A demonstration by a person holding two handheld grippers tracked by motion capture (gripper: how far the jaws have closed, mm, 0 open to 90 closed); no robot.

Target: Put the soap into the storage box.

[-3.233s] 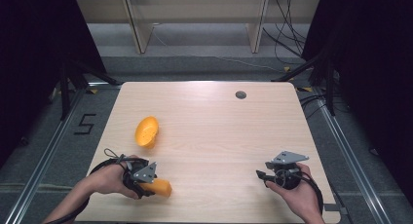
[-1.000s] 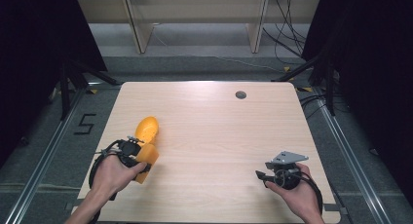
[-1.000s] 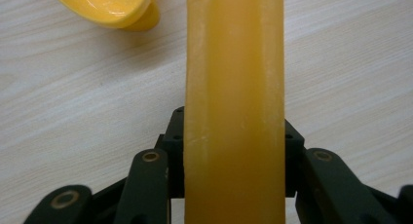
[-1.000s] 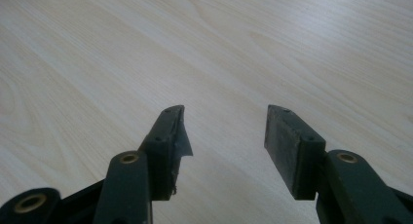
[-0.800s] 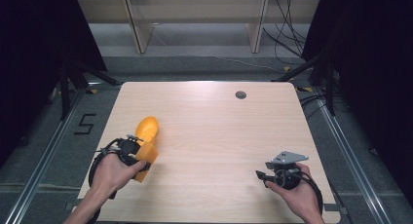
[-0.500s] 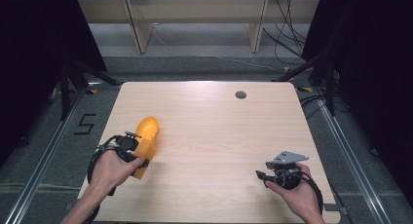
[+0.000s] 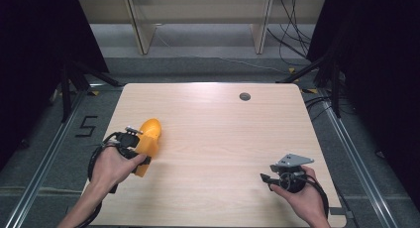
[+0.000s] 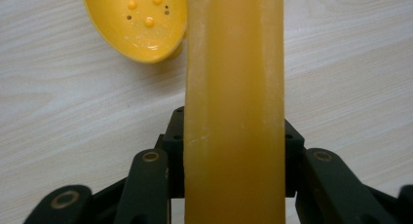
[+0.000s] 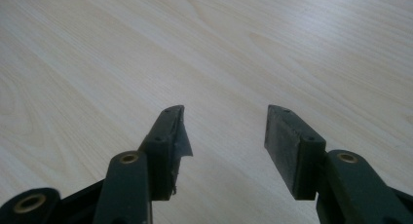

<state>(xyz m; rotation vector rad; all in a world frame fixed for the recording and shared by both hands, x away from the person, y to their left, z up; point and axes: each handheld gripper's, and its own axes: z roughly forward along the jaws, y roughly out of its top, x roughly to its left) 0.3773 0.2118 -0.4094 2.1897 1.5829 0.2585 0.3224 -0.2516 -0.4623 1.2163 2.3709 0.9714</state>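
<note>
Carried up from the near edge of the table, an orange block now sits clenched in the left gripper just beside the yellow perforated scoop, while the right gripper, far off, rests with jaws apart.

On the counter, the left tongs sat near the left edge, closed around a long piece that ran forward between the jaws. A perforated scoop lay just beyond it, to its left in the left gripper view. The right tongs rested well apart, near the front right corner, jaws spread over bare counter. A small round hole sat toward the back, right of centre.
</note>
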